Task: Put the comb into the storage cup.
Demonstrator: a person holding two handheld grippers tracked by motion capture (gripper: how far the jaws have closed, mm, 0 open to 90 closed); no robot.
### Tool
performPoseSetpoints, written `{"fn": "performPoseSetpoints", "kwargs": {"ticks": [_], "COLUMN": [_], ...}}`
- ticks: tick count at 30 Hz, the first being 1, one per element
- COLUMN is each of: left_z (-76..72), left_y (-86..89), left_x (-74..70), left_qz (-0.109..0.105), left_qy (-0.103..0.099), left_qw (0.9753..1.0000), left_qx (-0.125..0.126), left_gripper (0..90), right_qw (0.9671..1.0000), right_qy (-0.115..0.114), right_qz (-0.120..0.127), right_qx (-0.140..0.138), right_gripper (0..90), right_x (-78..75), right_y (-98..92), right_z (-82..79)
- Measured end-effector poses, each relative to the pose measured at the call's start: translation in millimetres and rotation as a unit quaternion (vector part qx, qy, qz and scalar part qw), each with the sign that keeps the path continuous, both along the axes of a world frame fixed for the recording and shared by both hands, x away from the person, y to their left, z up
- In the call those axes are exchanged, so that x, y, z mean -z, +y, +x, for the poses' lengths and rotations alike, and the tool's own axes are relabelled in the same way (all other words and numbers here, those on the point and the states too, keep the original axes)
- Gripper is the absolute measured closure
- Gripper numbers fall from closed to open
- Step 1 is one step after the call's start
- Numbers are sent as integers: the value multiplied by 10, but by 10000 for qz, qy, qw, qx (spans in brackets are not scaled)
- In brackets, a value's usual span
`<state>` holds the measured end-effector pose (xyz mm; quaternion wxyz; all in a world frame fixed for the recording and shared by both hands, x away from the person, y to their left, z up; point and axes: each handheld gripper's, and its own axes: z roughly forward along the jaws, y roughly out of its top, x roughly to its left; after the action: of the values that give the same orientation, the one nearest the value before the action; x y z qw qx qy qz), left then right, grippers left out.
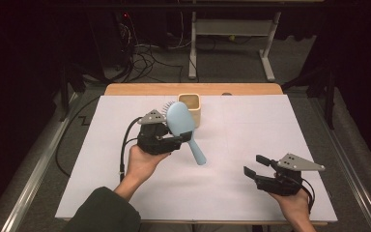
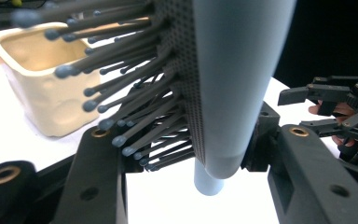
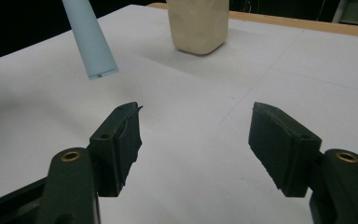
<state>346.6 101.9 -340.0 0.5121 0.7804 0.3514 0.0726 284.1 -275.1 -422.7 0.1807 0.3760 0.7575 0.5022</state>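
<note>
Fingers (image 2: pixel 98 186) of the left gripper (image 1: pixel 166 137) pinch the brush (image 1: pixel 181 123) at the base of its head, one on the bristle side, one on the smooth blue back. Brush is held off the surface (image 1: pixel 251 130), left of centre. Its long axis is tilted: head up and far, handle (image 1: pixel 197 153) pointing down, near and to the right, handle end free in the air. Bristles face left. The cup (image 1: pixel 191 108) stands upright on the surface just beyond the brush head, mouth open upward; from the high view the head overlaps its left edge, contact cannot be told. Right gripper (image 1: pixel 257 166) rests at near right, well apart from the brush, fingers (image 3: pixel 121 140) spread and holding nothing. Judgement: the cup lies far and slightly right of the grip, so the left hand is the nearer one; seating the brush would need the handle end swung over the mouth first.
</note>
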Motion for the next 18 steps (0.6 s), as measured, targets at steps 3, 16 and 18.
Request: {"fn": "performPoseSetpoints", "kwargs": {"ticks": [3,16,18], "left_z": [2,53,70], "left_y": [29,179,193], "left_x": [-20,-51,-56], "left_qz": [-21,-38,-53], "left_qy": [-30,-46,-46], "left_qw": [10000,9997,9996], "left_qx": [-41,-233,-270], "left_gripper": [540,539,539], "right_qw": [10000,9993,9993], "right_qy": [-13,-110,-109], "right_qz": [36,94,104], "right_qx": [59,335,349], "right_gripper": [345,338,334], "right_x": [20,162,183], "right_y": [-64,-274,-293], "right_z": [-33,-160,-175]}}
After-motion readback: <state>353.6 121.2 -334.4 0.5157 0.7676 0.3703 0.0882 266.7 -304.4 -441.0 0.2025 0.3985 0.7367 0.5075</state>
